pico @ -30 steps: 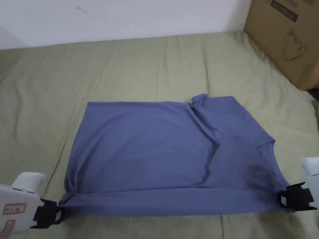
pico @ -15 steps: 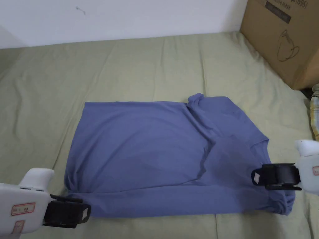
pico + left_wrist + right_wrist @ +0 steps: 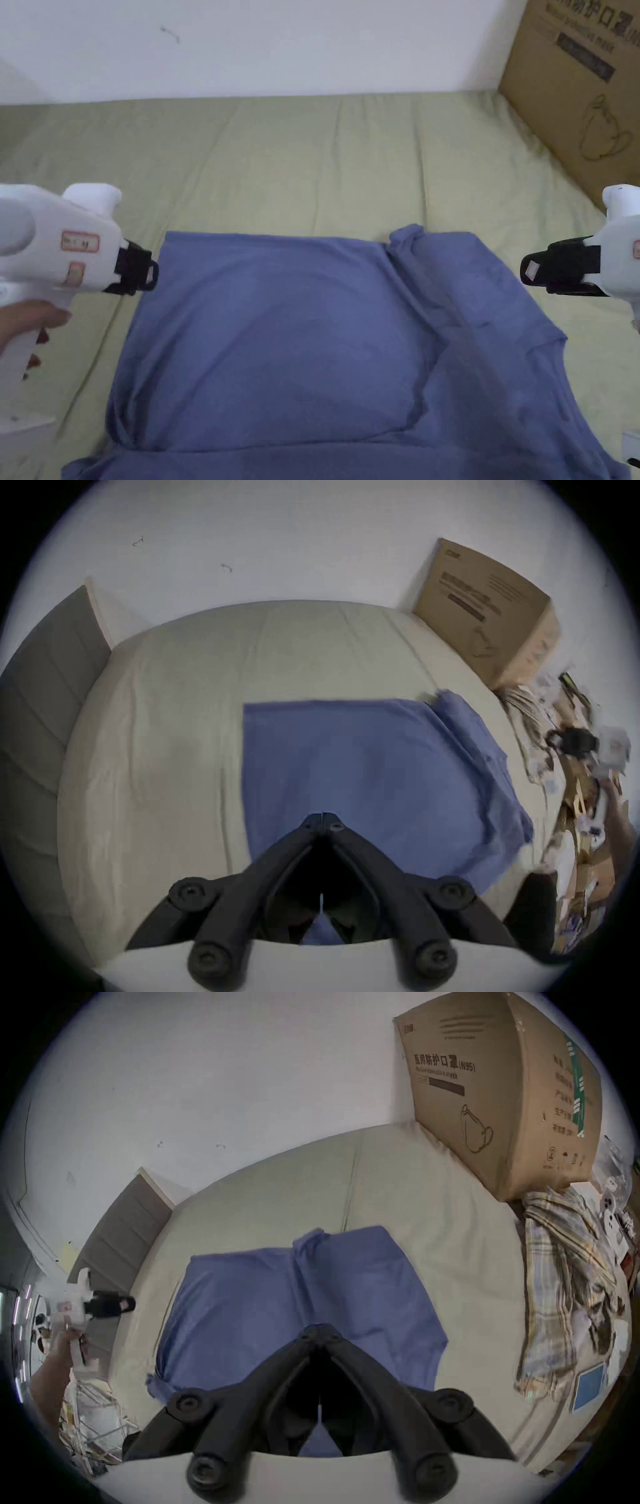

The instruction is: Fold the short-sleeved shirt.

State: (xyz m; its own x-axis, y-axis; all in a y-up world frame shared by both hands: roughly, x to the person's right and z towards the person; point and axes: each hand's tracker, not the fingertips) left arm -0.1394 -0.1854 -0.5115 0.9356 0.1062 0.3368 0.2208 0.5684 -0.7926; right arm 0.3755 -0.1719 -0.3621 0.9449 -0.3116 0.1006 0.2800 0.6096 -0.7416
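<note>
The left gripper [image 3: 152, 273] hangs in the air just off the shirt's far left corner, jaws pressed together on nothing. Across from it the right gripper [image 3: 530, 270], equally clenched and empty, hovers above the shirt's right edge. Between them the blue short-sleeved shirt [image 3: 325, 350] lies partly folded on the green bed [image 3: 312, 156], a cardboard box [image 3: 581, 94] standing at the far right.
</note>
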